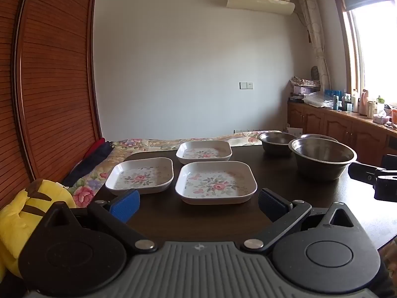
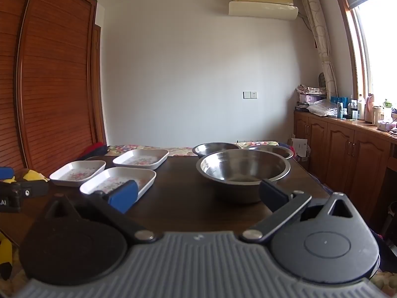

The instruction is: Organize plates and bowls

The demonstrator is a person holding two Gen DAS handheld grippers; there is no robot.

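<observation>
Three square plates with a flower pattern were seen on the left half of the dark tabletop [image 1: 198, 223]. The nearest plate [image 1: 215, 182] was placed closest to the front edge, a second plate [image 1: 140, 175] lay just beside it toward the left edge, and a third plate [image 1: 204, 151] was set behind them, near the far edge. The three plates were close together, but no touching could be seen.

Three steel bowls were placed on the right half of the tabletop. The large bowl [image 1: 323, 158] stood upright in front, and a smaller bowl [image 1: 278, 142] was seen behind it, toward the far edge. A third bowl [image 2: 273, 150] was mostly hidden behind the large one, near the far right corner.

The left gripper [image 1: 198, 202] was held above the front edge, pointed at the nearest plate. Its blue-padded fingers [image 1: 125, 204] were spread wide and nothing was held between them. The right gripper [image 2: 198, 196] was held in front of the large bowl, with its fingers [image 2: 124, 196] also spread wide and holding nothing. Whether the right-hand finger touched the bowl's wall could not be told.

A yellow soft toy [image 1: 24, 218] was seen beyond the left edge of the tabletop, and a flowered bedcover [image 1: 139, 146] lay beyond the far edge. A wooden wardrobe [image 1: 54, 74] stood at the left.
</observation>
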